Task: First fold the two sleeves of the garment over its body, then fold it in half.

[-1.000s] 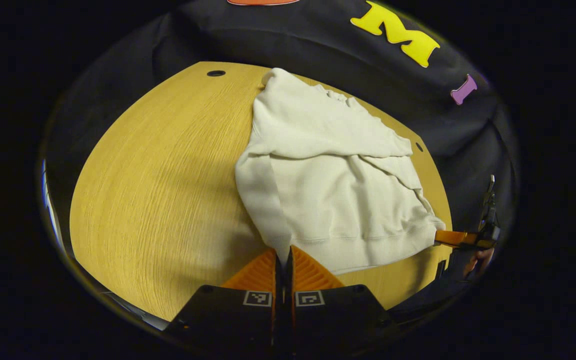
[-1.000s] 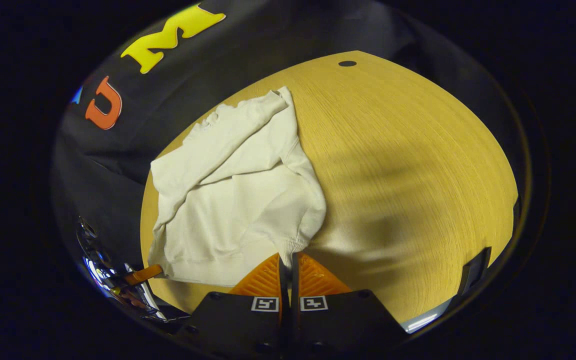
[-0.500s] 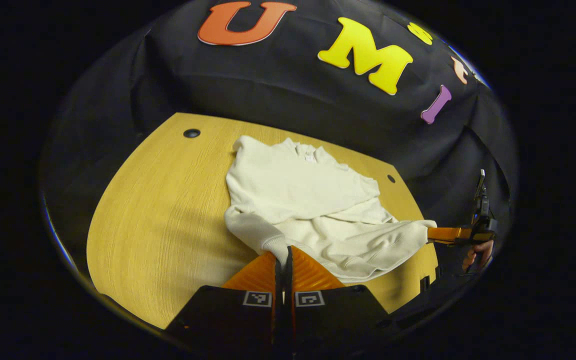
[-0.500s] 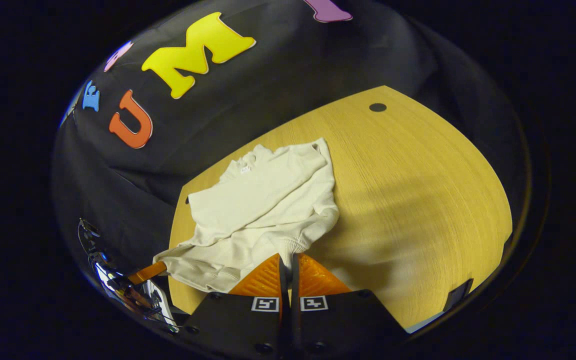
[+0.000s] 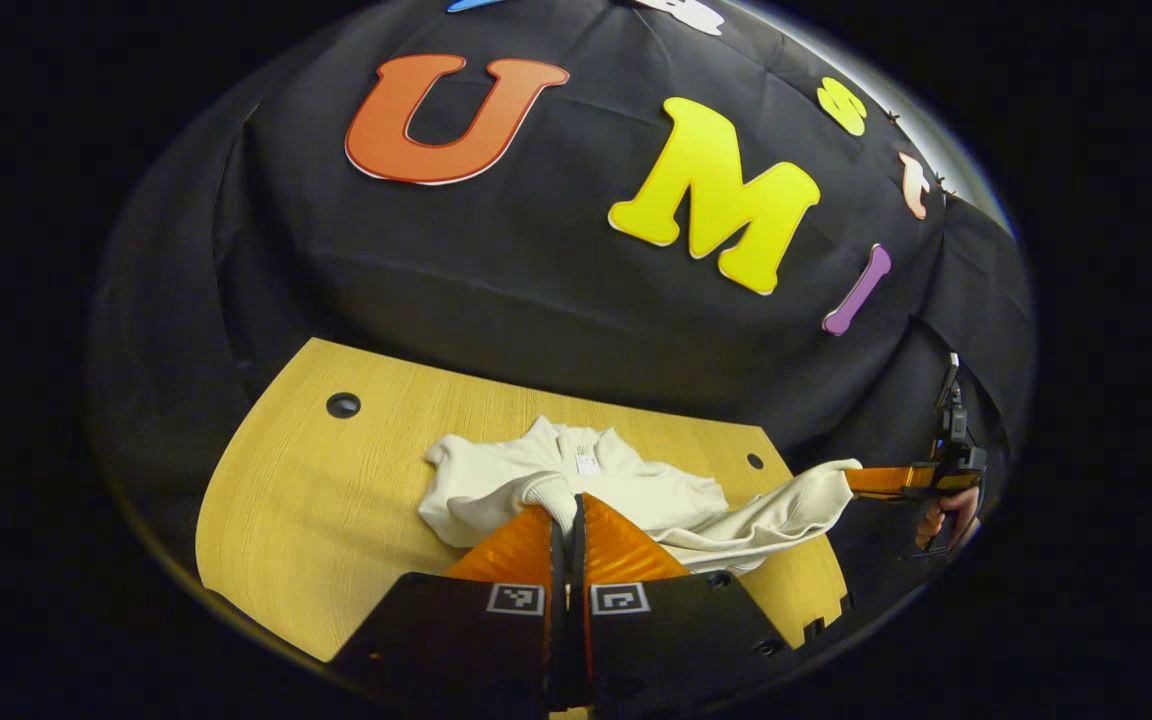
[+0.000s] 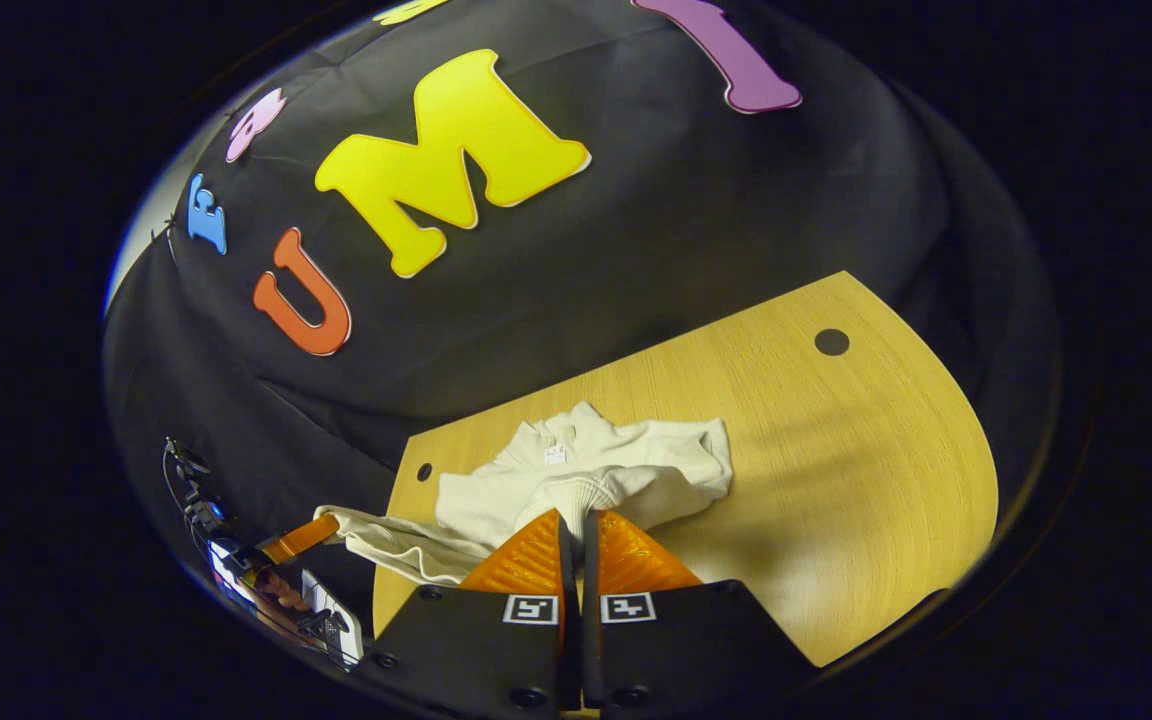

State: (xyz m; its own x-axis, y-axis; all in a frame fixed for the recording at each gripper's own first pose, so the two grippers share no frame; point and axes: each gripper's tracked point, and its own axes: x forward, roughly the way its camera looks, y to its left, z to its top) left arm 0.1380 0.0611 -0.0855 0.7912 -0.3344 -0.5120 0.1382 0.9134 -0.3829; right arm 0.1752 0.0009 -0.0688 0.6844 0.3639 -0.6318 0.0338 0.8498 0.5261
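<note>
Both tools closed on the garment's bottom hem. My left tool (image 5: 565, 512) pinches one ribbed hem corner of the cream sweatshirt (image 5: 626, 485); my right tool (image 6: 574, 525) pinches the other corner. The hem is lifted over the body, toward the collar end. The sweatshirt lies bunched on the wooden surface (image 5: 336, 500) near its far edge, against the black booth wall. A hand (image 5: 951, 515) holding the right tool shows in the left gripper view.

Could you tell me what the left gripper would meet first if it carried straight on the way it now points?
Probably the sweatshirt's collar on the table; the left gripper already pinches the hem. Depth is unclear.
</note>
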